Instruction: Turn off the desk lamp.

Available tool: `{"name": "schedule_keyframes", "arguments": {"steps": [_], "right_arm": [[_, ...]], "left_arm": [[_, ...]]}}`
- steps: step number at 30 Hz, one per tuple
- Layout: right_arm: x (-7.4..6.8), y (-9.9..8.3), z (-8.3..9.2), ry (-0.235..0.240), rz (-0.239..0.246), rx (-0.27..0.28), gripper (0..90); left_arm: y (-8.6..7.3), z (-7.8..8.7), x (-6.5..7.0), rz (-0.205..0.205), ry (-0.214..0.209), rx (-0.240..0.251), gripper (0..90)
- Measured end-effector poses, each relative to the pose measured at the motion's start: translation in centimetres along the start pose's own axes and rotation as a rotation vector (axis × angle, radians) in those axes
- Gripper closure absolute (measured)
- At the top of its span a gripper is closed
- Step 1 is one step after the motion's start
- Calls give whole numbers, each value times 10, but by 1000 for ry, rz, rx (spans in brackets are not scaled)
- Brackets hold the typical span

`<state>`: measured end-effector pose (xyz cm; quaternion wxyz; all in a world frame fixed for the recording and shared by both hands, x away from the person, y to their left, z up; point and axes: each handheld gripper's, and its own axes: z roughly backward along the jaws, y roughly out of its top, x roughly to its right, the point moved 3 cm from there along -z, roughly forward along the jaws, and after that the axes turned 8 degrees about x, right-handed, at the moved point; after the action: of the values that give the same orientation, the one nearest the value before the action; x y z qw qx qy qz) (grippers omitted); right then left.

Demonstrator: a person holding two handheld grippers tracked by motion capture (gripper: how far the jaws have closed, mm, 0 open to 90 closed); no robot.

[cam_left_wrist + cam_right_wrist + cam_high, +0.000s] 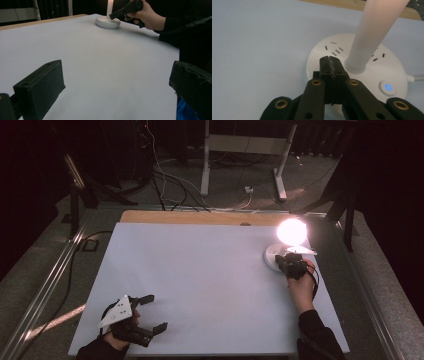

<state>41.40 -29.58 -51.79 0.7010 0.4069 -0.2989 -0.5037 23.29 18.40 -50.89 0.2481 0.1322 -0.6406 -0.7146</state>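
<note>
1. Right gripper view: my right gripper (331,65) has its jaws pressed together with nothing between them, the tips over the white round lamp base (362,75), just beside the lamp stem (374,32) and left of the blue-lit power button (388,87)
2. High view: the lamp (291,231) glows at the white table's (200,285) far right
3. My left gripper (145,317) rests near the front left edge, jaws wide apart, well away from the lamp

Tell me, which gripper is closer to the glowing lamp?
Right. The right gripper sits with shut jaws over the lamp base, while the left gripper waits open at the table's opposite near corner.
</note>
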Motion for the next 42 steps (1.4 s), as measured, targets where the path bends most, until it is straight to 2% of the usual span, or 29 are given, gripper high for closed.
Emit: {"name": "schedule_keyframes", "arguments": {"steps": [17, 24, 37, 42], "right_arm": [[2, -2, -3, 8, -2, -19, 900], [-1, -2, -3, -8, 27, -19, 900], [-4, 5, 4, 10, 15, 10, 900], [0, 7, 6, 16, -9, 20, 900]], "left_arm": [[0, 0, 0, 3, -2, 3, 5], [0, -1, 0, 3, -3, 2, 5], [0, 0, 0, 6, -1, 3, 4], [1, 0, 0, 4, 9, 10, 5]]}}
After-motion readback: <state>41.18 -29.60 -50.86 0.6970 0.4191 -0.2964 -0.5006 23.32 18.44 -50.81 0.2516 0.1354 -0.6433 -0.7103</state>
